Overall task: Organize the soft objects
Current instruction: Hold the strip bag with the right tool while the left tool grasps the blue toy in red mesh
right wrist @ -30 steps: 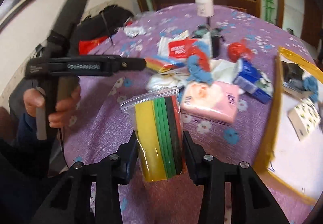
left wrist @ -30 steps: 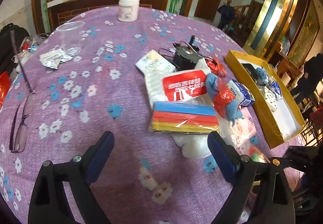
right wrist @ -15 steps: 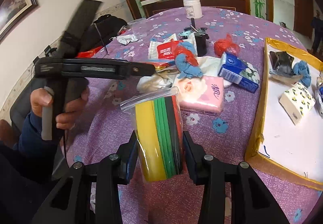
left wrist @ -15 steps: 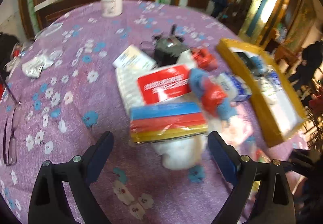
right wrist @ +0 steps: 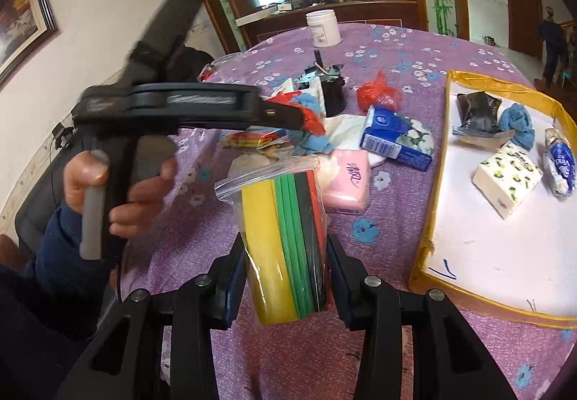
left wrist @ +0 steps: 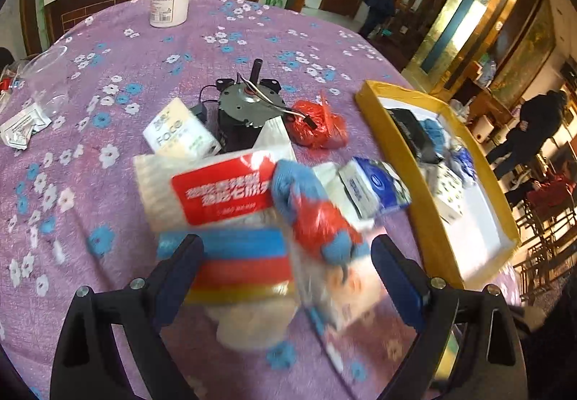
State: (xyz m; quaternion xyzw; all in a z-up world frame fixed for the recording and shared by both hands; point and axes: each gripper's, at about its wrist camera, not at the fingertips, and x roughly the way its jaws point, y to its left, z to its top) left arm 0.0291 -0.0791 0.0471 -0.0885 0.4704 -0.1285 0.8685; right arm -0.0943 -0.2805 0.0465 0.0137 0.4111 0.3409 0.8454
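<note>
My right gripper [right wrist: 285,255] is shut on a clear zip bag of sponges [right wrist: 285,237] in yellow, green, black and red, held upright above the purple cloth. My left gripper [left wrist: 285,263] stands open over a pile of soft goods: a bagged blue, red and yellow sponge stack [left wrist: 241,266], a red-labelled white pack [left wrist: 220,194], a blue and red cloth bundle [left wrist: 310,209], a pink tissue pack [right wrist: 348,180] and a blue tissue pack [left wrist: 375,187]. Nothing is between its pads. In the right wrist view a hand holds the left gripper's handle [right wrist: 97,190].
A yellow-rimmed tray [right wrist: 438,190] at the right holds a patterned tissue box [right wrist: 506,180], a blue cloth [right wrist: 517,122] and a dark packet [right wrist: 476,111]. A grey motor [left wrist: 245,111], a red bag [left wrist: 317,126] and a white jar [left wrist: 169,1] stand further back.
The left gripper has moved forward over the pile, so the sponge stack now lies between its open fingers. The right gripper still holds its bag and has swung slightly towards the tray.
</note>
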